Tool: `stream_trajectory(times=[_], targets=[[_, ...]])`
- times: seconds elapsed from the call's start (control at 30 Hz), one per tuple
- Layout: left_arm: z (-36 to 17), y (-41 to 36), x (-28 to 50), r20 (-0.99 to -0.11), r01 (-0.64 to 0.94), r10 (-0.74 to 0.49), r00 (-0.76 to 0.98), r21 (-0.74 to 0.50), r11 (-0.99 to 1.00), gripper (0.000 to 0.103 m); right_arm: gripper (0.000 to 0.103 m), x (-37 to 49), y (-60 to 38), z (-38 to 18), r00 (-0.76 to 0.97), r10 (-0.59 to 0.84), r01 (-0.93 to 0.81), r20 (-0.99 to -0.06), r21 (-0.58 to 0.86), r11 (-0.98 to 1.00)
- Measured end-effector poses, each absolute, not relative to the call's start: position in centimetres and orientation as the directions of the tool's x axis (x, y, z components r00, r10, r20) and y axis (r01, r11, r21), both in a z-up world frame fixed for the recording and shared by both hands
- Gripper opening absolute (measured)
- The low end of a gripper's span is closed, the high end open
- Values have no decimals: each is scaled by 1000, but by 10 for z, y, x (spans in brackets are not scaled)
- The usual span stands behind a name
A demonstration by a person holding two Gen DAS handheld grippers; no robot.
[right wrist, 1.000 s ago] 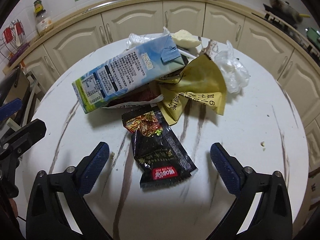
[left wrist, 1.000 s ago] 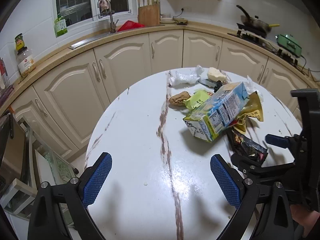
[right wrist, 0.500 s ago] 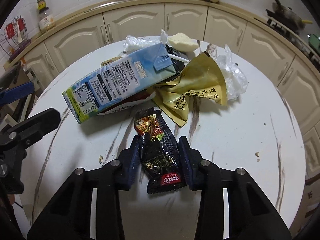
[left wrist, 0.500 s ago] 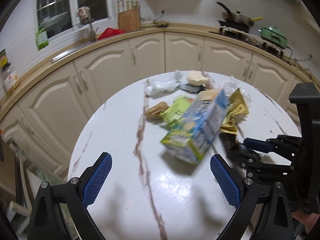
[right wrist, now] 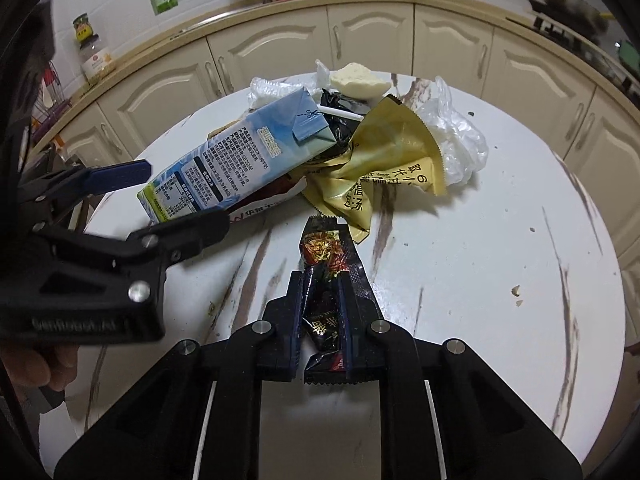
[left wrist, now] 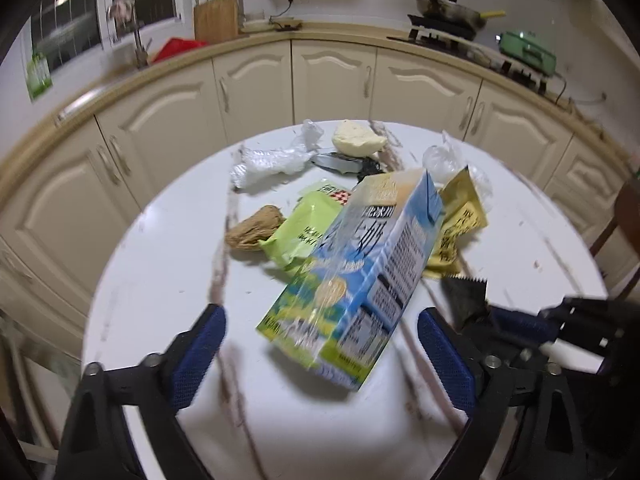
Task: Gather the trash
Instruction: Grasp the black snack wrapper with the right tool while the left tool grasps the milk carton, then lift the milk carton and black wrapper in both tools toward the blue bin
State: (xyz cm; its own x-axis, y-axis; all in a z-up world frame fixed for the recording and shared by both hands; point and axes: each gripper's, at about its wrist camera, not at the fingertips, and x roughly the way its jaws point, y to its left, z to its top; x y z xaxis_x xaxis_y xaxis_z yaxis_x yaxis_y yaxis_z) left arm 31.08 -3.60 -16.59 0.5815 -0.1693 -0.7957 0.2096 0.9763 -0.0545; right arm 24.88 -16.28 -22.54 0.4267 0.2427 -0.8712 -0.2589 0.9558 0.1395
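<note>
Your R gripper pinches the black snack wrapper; L gripper gapes around the milk carton.

Both point steeply down at the round marble table. R jaws just closed, pads pressing the wrapper's sides, wrapper flat on the table near you. L jaws just narrowing but still wide, carton's base end between them, pads not touching; carton lies tilted on the trash pile mid-table. Carton text is Chinese w/ a nutrition panel; yellow wrapper shows Chinese print and "6". Rest too blurred to read.
</note>
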Motion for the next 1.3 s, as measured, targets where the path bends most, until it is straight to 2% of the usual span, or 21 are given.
stream_trajectory(times=[0.03,0.33,0.47,0.6,0.77,0.87,0.93,1.1,1.3], targets=[[-167,-35,313,-799,213,-186,572,-74,974,73,15,248,-164,-225,426,247,-258,-870,145,955],[-166,-27,311,-773,241,-269,574,-154,958,59,15,246,-181,-221,419,318,-226,-851,241,944],[-165,-30,308,-783,232,-241,573,-127,964,62,15,243,-186,-220,420,326,-215,-847,256,942],[-173,-34,321,-811,216,-212,546,-108,970,78,15,240,-187,-219,423,323,-210,-847,255,944],[-180,-41,338,-827,224,-224,515,-122,967,78,15,238,-187,-218,423,322,-211,-847,253,944],[-181,-41,343,-813,244,-276,512,-170,955,70,15,239,-187,-218,423,322,-211,-847,253,944],[-181,-39,343,-798,257,-330,505,-226,940,61,15,239,-187,-218,422,322,-212,-848,253,944],[-179,-38,336,-768,285,-371,523,-253,925,58,14,238,-188,-218,423,323,-211,-847,255,944],[-169,-36,326,-750,284,-361,555,-237,929,57,14,236,-191,-216,428,325,-204,-843,260,944]])
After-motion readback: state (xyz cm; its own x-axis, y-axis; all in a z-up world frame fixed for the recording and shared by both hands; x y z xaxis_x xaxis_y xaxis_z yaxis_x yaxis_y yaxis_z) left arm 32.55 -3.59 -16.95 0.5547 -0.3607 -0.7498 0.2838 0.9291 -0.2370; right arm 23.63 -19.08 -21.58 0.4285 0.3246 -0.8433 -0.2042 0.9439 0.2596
